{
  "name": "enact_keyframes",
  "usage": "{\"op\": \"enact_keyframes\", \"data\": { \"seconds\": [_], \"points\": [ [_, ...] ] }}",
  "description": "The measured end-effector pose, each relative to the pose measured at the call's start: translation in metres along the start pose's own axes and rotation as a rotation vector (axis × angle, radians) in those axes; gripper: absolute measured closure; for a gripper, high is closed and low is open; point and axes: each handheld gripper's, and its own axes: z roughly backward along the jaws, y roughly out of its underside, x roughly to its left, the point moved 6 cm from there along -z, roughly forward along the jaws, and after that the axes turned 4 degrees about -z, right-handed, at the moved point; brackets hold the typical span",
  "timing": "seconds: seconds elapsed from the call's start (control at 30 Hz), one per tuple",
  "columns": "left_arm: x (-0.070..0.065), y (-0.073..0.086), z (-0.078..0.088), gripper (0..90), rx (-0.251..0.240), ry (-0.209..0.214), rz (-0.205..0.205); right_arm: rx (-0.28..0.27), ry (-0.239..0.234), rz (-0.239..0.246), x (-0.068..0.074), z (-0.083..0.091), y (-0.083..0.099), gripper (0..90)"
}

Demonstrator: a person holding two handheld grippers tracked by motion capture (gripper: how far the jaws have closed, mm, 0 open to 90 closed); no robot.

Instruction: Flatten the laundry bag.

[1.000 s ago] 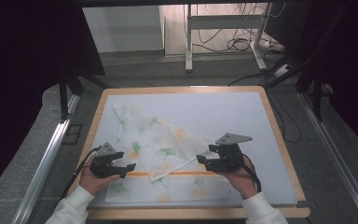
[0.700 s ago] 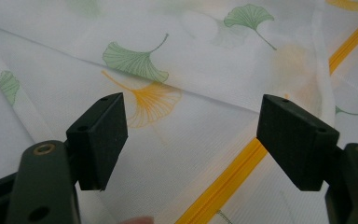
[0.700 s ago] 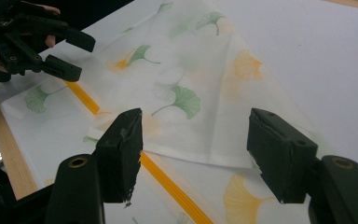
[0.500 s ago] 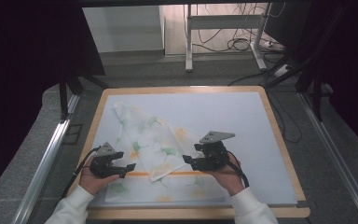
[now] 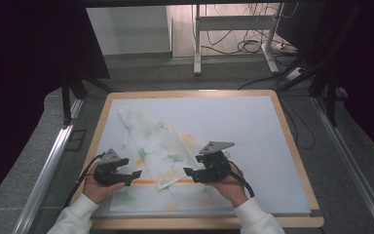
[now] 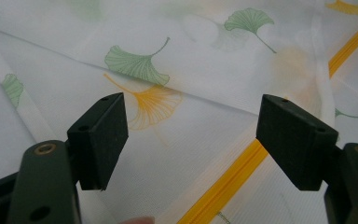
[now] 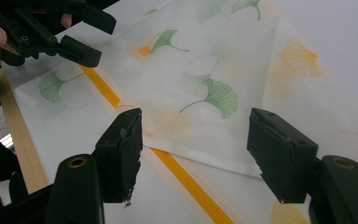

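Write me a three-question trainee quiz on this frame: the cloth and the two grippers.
1. True or false: the right gripper has its jaws clamped on the cloth.
2. What colour is the stripe that runs across the cloth between the two grippers? A) blue B) orange C) black
3. In the left gripper view, what is printed on the cloth just beyond the left gripper?

Key
1. False: both jaws stand wide apart above the cloth, and so do the left gripper's.
2. B.
3. Ginkgo-style leaves, one green and one orange, overlapping.
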Motion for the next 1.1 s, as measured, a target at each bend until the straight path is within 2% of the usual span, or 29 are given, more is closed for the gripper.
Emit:
{"op": "enact_keyframes", "data": {
  "seconds": [0.43,0.7,0.87,1.1],
  "points": [
    [0.000,0.000,-0.001,24.4,0.002,0.004,0.002,0.059,-0.030,0.046,0.020,-0.023,0.006,35.9],
    [-0.001,-0.001,-0.001,24.2,-0.002,0.004,0.010,0.104,-0.057,0.066,0.033,-0.047,0.006,36.5],
    [-0.001,0.000,0.000,24.2,-0.002,0.005,0.009,0.139,-0.075,0.103,0.046,-0.063,0.007,36.6],
    [0.000,-0.001,-0.001,24.1,-0.006,0.005,0.009,0.166,-0.088,0.117,0.054,-0.077,0.008,37.0]
  ]
}}
